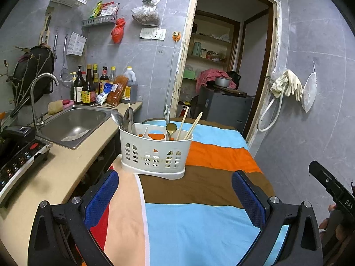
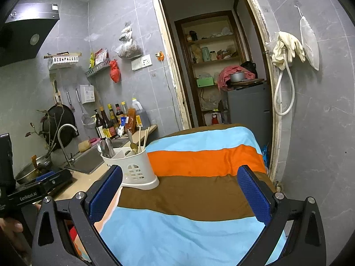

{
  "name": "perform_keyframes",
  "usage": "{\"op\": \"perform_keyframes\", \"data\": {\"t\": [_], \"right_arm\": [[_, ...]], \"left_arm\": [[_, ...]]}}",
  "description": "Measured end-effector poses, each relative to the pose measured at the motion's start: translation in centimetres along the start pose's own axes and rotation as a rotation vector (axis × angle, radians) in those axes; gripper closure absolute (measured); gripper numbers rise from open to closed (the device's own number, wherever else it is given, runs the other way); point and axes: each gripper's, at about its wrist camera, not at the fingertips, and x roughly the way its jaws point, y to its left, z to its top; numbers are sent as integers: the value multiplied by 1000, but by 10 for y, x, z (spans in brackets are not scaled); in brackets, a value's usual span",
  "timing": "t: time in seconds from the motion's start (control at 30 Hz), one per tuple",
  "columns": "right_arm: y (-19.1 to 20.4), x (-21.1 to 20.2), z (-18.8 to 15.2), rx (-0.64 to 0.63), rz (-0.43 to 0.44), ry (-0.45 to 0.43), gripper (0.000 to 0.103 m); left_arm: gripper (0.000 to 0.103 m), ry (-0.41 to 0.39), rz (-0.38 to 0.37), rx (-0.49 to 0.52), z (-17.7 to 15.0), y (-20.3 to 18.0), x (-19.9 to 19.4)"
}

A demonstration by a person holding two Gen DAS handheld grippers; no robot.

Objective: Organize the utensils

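A white slotted utensil holder (image 1: 155, 153) stands on the striped cloth of the table (image 1: 199, 212). It holds steel spoons (image 1: 127, 119) at its left end, a gold spoon (image 1: 170, 129), a fork (image 1: 166, 113) and wooden chopsticks (image 1: 192, 125) at its right. My left gripper (image 1: 175, 190) is open and empty, just in front of the holder. My right gripper (image 2: 179, 190) is open and empty over the cloth, with the holder (image 2: 135, 168) to its left. The right gripper's body shows at the right edge of the left wrist view (image 1: 332, 190).
A beige counter (image 1: 55, 177) runs along the left with a steel sink (image 1: 73, 124), a tap (image 1: 38, 93), sauce bottles (image 1: 93, 86) and a cooker (image 1: 17, 157). An open doorway (image 1: 224, 66) lies behind the table. Gloves and a hose (image 1: 284, 88) hang on the right wall.
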Motion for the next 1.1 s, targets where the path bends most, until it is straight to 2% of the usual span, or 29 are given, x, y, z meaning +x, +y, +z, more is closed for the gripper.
{"op": "perform_keyframes", "data": {"t": [1.1], "right_arm": [[4,-5,2,-2,16,9,2]], "left_arm": [[1,-14,13,4,-1,0,-7]]}}
